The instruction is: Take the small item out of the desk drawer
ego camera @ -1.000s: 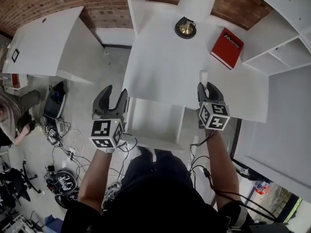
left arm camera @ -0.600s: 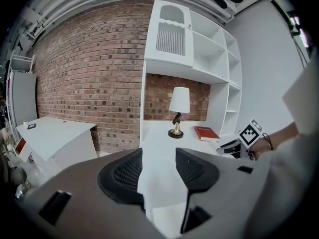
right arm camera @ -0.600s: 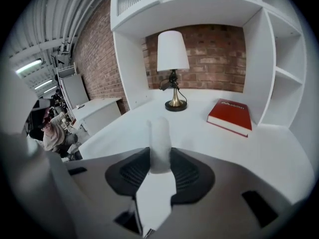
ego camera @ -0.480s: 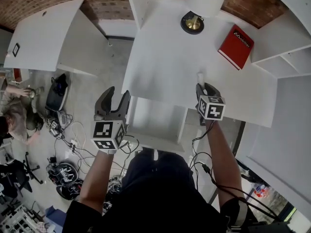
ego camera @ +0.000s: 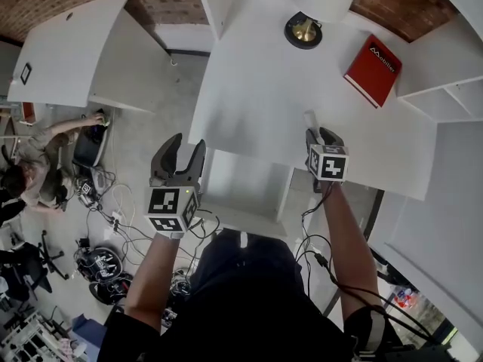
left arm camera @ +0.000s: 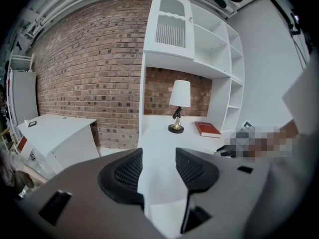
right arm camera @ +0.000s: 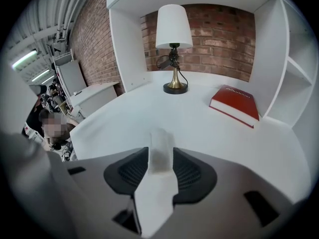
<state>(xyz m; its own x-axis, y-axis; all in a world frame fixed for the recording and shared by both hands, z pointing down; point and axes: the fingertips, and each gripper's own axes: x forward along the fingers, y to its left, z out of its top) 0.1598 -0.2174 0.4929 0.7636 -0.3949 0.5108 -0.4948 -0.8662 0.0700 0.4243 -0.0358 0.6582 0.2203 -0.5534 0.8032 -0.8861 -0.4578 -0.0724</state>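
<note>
A small white item (right arm camera: 160,151) stands between the pads of my right gripper (right arm camera: 161,157), touching both as the jaws are opening. In the head view that item (ego camera: 309,119) sticks out ahead of the right gripper (ego camera: 321,136), just above the white desk top (ego camera: 256,89) near its front edge. The desk drawer (ego camera: 238,219) is pulled out below the desk, between my two grippers, and shows a bare white inside. My left gripper (ego camera: 185,154) hangs open at the drawer's left side with nothing between its fingers (left arm camera: 123,173).
A brass lamp (ego camera: 304,29) with a white shade and a red book (ego camera: 373,60) stand at the desk's back. White shelves (ego camera: 441,74) rise on the right. A second white table (ego camera: 68,51) is at the left, with a person (ego camera: 41,153) and cables (ego camera: 106,236) on the floor.
My right gripper has carried the white item a little farther over the desk top. The left gripper has hardly moved. The person on the floor has stretched an arm out.
</note>
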